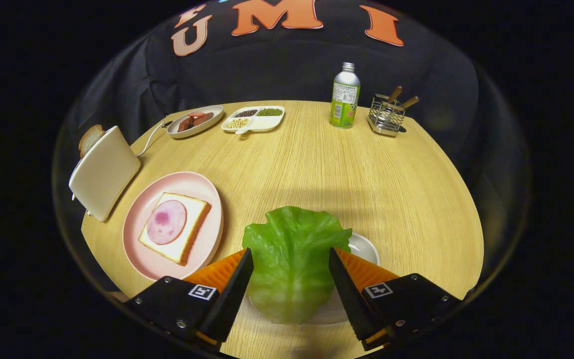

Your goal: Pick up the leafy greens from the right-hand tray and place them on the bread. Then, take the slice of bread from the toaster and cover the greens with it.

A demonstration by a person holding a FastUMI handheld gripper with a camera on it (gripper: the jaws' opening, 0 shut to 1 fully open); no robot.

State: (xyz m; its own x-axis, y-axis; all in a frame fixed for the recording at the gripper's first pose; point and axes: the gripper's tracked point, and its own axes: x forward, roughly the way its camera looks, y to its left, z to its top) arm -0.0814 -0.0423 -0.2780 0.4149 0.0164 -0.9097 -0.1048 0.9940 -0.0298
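A green lettuce leaf [289, 234] lies on a small white tray [365, 247] near the table's front edge. My gripper [291, 255] is open, with one black finger at each side of the leaf, and the leaf's edges reach both fingertips [243, 267]. Left of the fingers a pink plate [140, 252] holds a slice of bread [195, 214] topped with a round of ham [166, 222]. Beyond the plate, further left, stands a cream toaster [103, 172] with a bread slice [90, 138] sticking out of its top.
At the back of the wooden table [366, 184] are a dish of sausages [195, 121], a divided dish of beans [253, 118], a green-labelled bottle [345, 97] and a wire holder with wooden-handled utensils [387, 113]. The toaster's cord [150, 137] runs toward the dish.
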